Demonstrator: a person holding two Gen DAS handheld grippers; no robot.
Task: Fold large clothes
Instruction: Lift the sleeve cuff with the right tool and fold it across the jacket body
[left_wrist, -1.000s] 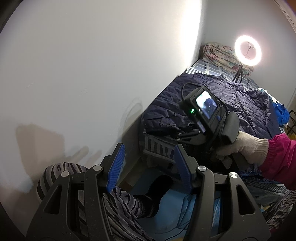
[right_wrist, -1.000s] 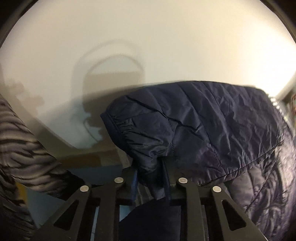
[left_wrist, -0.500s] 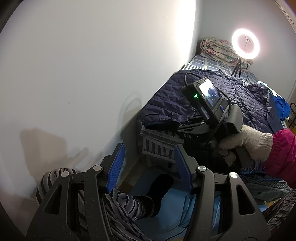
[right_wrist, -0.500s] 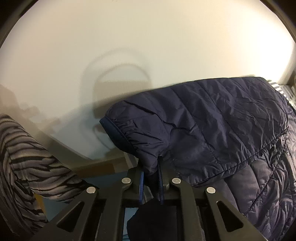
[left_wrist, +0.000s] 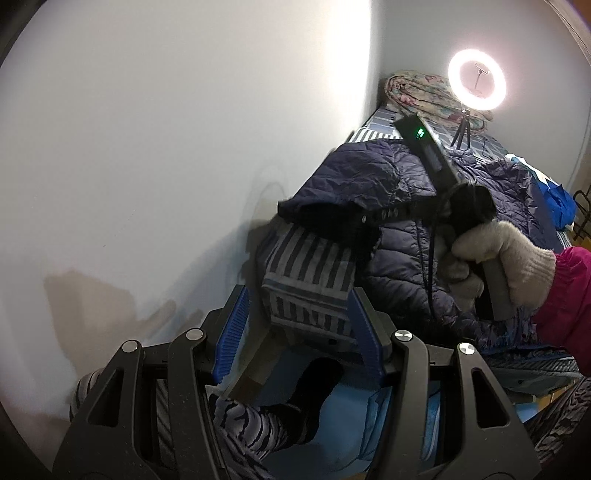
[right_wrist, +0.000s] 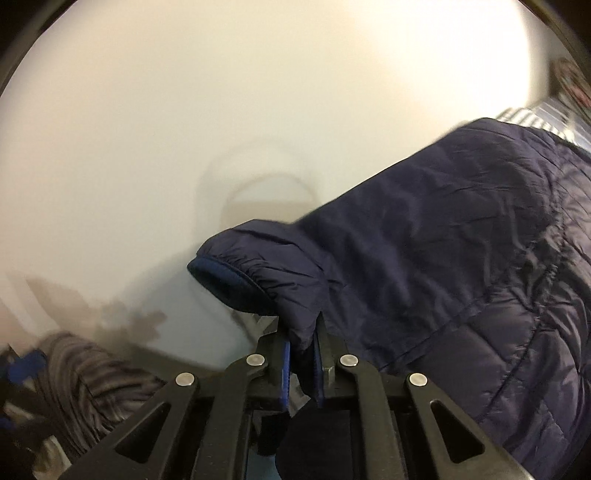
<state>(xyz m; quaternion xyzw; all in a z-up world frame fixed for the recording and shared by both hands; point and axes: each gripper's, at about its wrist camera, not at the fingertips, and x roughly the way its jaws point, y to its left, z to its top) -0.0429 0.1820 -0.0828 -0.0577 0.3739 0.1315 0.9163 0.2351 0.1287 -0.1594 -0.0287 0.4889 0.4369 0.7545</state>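
The right gripper (right_wrist: 300, 352) is clamped on a fold of the navy quilted jacket (right_wrist: 461, 280) just behind its sleeve cuff (right_wrist: 236, 280), which juts out ahead and to the left of the fingers, while the rest of the garment spreads away to the right over the striped bed (left_wrist: 310, 269). The left gripper (left_wrist: 297, 328) hangs with its blue pads (left_wrist: 232, 325) spread wide and nothing between them; beyond it the bed's corner and, ahead to the right, the gloved hand (left_wrist: 495, 258) gripping the other tool. The blurred sleeve appears lifted off the bed.
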